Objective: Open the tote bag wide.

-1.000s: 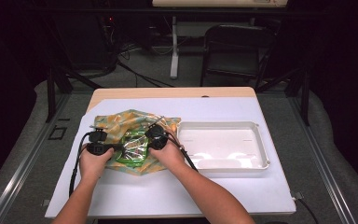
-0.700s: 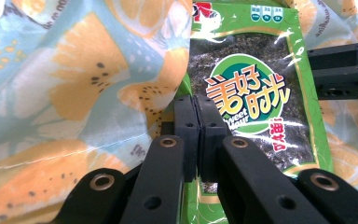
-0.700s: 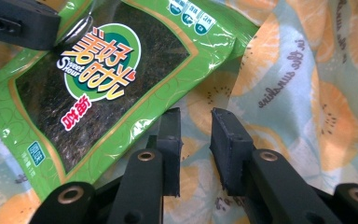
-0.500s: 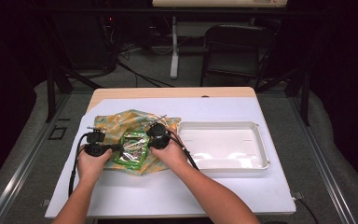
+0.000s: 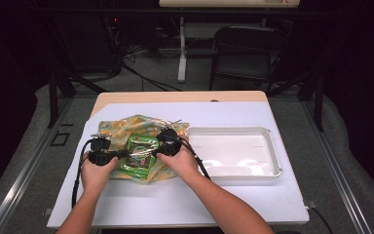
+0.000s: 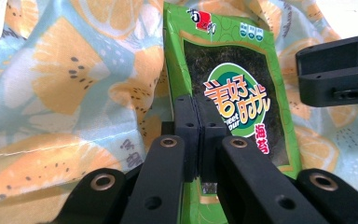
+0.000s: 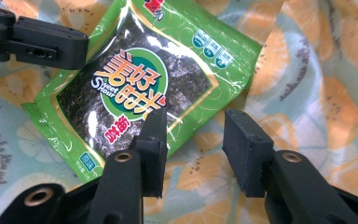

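Observation:
A green seaweed snack packet (image 5: pixel 139 156) (image 6: pixel 233 93) (image 7: pixel 135 79) lies on a cloth printed with orange slices (image 5: pixel 126 127) (image 6: pixel 65 84) (image 7: pixel 317 93). My left gripper (image 5: pixel 125 155) (image 6: pixel 198 121) is shut, its pads pinched together on the packet's left edge. From the right, my right gripper (image 5: pixel 150 152) (image 7: pixel 193 130) hovers at the packet's other edge. Its jaws have just been opening and stand apart, one pad over the packet's border, with only cloth showing in the gap. The left gripper view shows the right gripper's jaws (image 6: pixel 335 74) at the far right.
A white rectangular tray (image 5: pixel 272 161) sits to the right of the cloth on the white sheet (image 5: pixel 175 200) covering the table. A dark folding chair (image 5: pixel 243 53) and cables stand beyond the far edge.
The right gripper's jaws have spread apart and the hand has lifted slightly off the packet. More of the green packet shows. The left hand has held still.

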Demonstrator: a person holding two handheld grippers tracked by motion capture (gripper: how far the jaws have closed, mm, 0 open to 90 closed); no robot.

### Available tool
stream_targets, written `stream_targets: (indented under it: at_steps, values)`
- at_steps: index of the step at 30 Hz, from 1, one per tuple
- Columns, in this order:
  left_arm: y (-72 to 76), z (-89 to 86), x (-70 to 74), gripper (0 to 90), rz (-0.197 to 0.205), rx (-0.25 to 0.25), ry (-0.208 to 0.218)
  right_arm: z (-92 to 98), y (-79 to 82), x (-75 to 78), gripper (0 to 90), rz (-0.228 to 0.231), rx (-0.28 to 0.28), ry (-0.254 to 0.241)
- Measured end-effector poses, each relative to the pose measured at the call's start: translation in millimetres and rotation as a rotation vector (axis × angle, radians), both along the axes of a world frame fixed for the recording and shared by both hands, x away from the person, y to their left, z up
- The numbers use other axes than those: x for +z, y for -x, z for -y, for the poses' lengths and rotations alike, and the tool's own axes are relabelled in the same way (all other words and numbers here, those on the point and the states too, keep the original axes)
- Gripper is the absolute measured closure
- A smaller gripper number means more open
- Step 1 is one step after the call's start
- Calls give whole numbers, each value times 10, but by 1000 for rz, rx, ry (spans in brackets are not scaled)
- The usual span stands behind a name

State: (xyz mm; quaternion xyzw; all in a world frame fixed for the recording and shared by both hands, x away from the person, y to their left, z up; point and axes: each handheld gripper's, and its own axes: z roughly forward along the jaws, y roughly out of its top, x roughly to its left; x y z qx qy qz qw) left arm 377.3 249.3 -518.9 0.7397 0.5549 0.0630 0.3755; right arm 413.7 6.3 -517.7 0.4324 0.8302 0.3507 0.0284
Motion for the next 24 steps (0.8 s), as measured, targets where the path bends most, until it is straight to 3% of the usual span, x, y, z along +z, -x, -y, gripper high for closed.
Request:
stream_targets:
  at_steps: [5,11,17,24]
  values:
    - [24,6,9,897,8,0,-6,-19,-35,-72,569,-75,-2,-25]
    - [30,6,1,897,9,-3,-15,-75,-32,-137,553,-114,-3,-27]
    - [33,7,2,898,12,-2,-15,-71,-71,-179,541,-188,12,-47]
    - [48,9,22,896,14,-4,-9,-79,-44,-137,588,-142,0,-51]
